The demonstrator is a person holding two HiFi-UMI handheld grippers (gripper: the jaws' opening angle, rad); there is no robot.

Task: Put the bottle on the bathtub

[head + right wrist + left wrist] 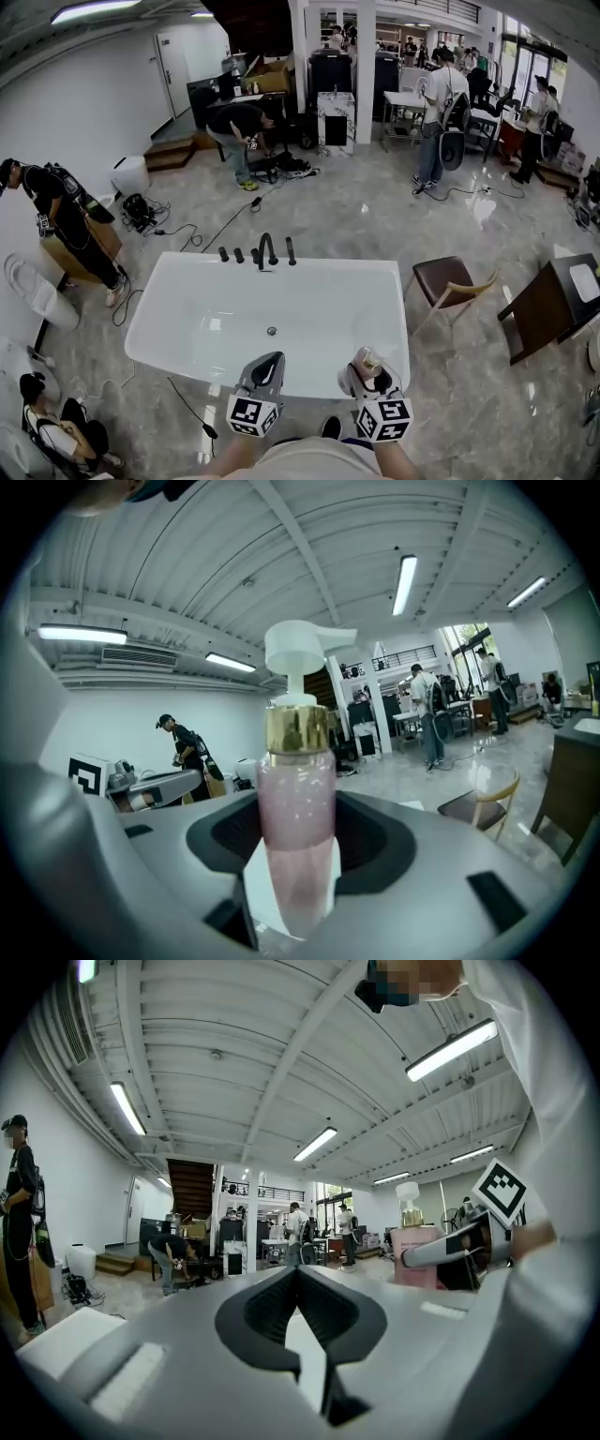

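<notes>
Looking down from the head view, a white bathtub (pixel 169 323) fills the middle of the marble floor, with a black faucet (pixel 267 249) on its far rim. Both grippers hang at the near rim. The left gripper (pixel 269 363) carries nothing. The right gripper (pixel 368 371) holds the pump bottle (pixel 369 355) over the rim near the tub's right corner; whether the bottle touches the rim cannot be told. A brown chair (pixel 448 280) stands to the right of the tub.

The left gripper view shows its jaws pressed together with nothing between them. The pink bottle (pixel 415 1252) appears off to the right, in the right gripper (pixel 461 1246).

In the right gripper view the jaws pinch the bottle (pixel 296 827) low on its body. It stands upright, with a gold collar and a white pump head.
</notes>
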